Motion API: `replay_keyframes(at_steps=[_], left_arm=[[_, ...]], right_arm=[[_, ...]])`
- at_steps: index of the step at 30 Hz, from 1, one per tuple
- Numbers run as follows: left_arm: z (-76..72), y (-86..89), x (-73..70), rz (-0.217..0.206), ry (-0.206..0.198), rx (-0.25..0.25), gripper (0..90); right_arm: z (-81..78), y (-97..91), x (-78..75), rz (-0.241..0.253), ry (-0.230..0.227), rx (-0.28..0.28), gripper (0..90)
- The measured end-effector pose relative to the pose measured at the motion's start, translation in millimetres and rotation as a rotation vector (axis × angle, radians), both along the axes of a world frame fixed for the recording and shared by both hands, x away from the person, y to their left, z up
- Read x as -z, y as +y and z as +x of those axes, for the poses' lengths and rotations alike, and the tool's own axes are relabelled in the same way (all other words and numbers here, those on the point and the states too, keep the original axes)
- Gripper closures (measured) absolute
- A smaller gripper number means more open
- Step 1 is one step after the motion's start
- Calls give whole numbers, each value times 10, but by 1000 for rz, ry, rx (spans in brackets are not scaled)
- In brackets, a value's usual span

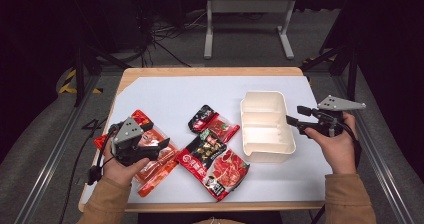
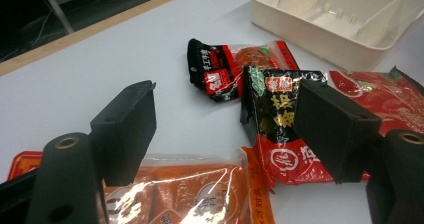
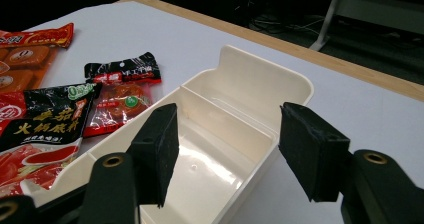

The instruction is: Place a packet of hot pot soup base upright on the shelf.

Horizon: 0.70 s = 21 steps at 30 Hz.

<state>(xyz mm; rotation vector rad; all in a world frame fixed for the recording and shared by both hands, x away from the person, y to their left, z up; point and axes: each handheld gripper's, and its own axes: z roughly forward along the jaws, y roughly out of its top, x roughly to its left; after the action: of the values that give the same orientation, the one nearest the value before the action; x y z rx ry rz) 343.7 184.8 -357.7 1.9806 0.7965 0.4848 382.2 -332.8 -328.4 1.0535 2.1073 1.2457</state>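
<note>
Left gripper (image 1: 159, 145) hovers wide open and empty over the orange packet (image 2: 185, 194), right gripper (image 1: 292, 121) open astride the tray wall (image 3: 280, 129); next, close down on the packet.

Three glossy sauce packets crowd the white table's (image 1: 175, 91) near-left half: an orange one (image 1: 155, 159), a large red-black one (image 1: 212, 159), a small red-black one (image 1: 212, 124). The cream plastic divided box (image 1: 265, 126) blocks the right-centre; the far edge stays bare.

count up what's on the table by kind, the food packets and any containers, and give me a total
Food packets: 3 – orange packet, small red-and-black packet, large red-and-black packet
Containers: 1 – cream divided box
Total: 4
</note>
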Motion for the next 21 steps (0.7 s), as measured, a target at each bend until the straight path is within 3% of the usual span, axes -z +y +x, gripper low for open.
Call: replay_keyframes(at_steps=[3, 7, 14, 18, 21], left_arm=[[3, -60, 32, 7, -8, -1, 287], [42, -121, 113, -45, 28, 16, 311], [68, -315, 273, -5, 71, 27, 360], [84, -363, 346, -17, 95, 32, 388], [128, -423, 450, -11, 135, 42, 392]], right_arm=[[0, 16, -1, -4, -1, -3, 398], [1, 37, 5, -6, -2, -4, 382], [-3, 39, 14, -3, -1, 1, 377], [3, 53, 28, -3, 3, 1, 371], [6, 69, 37, -8, 6, 0, 372]])
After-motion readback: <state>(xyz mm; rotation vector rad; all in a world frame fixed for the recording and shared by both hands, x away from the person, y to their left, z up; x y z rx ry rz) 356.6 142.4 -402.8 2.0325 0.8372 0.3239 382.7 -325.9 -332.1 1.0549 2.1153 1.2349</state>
